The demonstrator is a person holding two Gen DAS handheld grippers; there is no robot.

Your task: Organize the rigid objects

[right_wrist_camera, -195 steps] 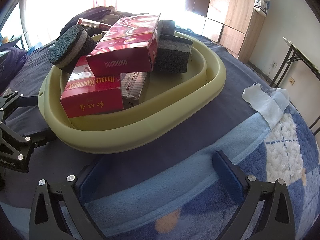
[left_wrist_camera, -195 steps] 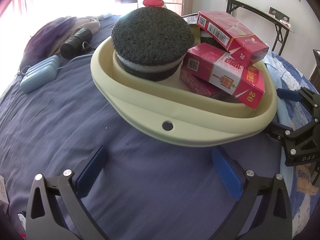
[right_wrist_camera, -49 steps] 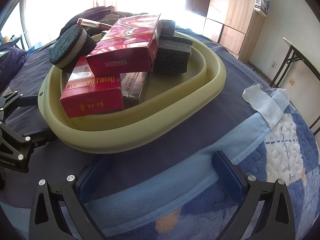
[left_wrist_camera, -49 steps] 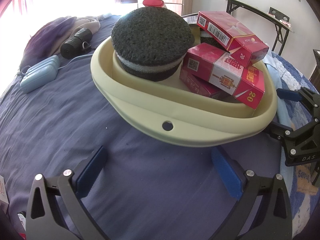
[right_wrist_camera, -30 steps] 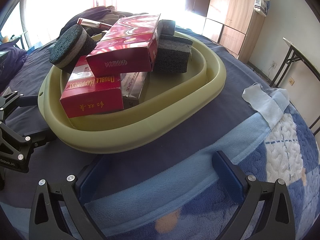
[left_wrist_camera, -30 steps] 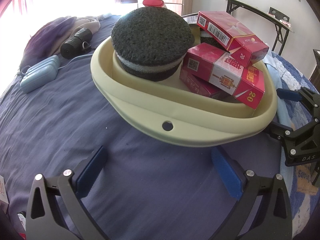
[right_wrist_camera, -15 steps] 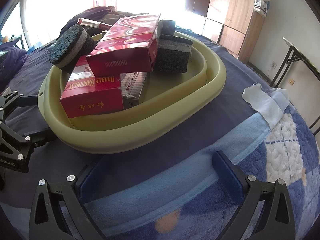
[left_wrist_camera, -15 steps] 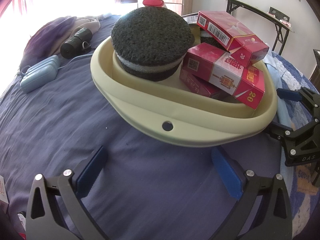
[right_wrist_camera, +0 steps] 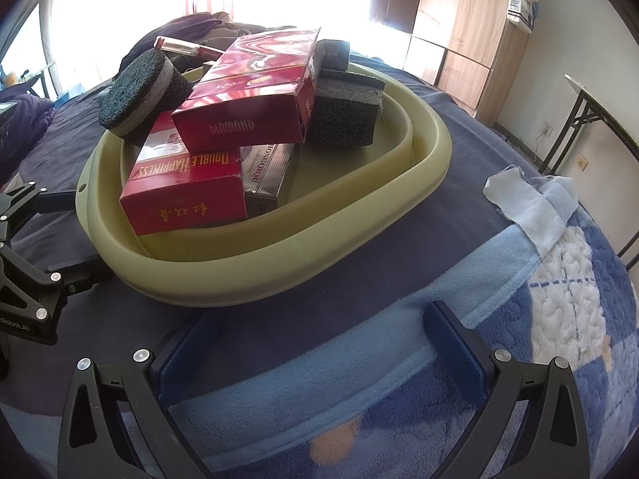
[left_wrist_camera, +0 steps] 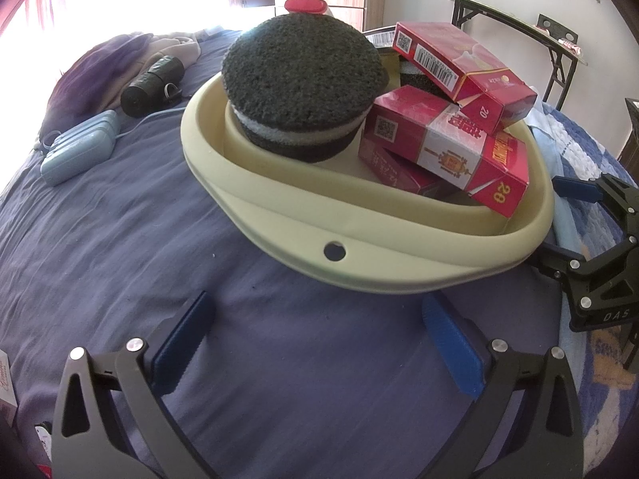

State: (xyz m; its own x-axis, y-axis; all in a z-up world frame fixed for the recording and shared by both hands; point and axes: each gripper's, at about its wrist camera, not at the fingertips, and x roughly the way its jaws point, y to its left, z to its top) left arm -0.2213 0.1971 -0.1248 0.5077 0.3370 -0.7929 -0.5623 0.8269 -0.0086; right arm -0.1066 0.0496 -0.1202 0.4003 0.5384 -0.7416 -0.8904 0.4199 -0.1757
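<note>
A pale yellow-green basin sits on a bed with a blue cover. It holds a round black sponge, a square black sponge, and several red cigarette boxes stacked on each other. My left gripper is open and empty, resting on the cover just short of the basin's near rim. My right gripper is open and empty on the blanket, also just short of the basin. Each gripper shows at the edge of the other's view.
A light blue case, a black cylinder and bunched clothes lie on the bed to the left. A white cloth lies on the blue patterned blanket. A folding table and a wooden wardrobe stand beyond the bed.
</note>
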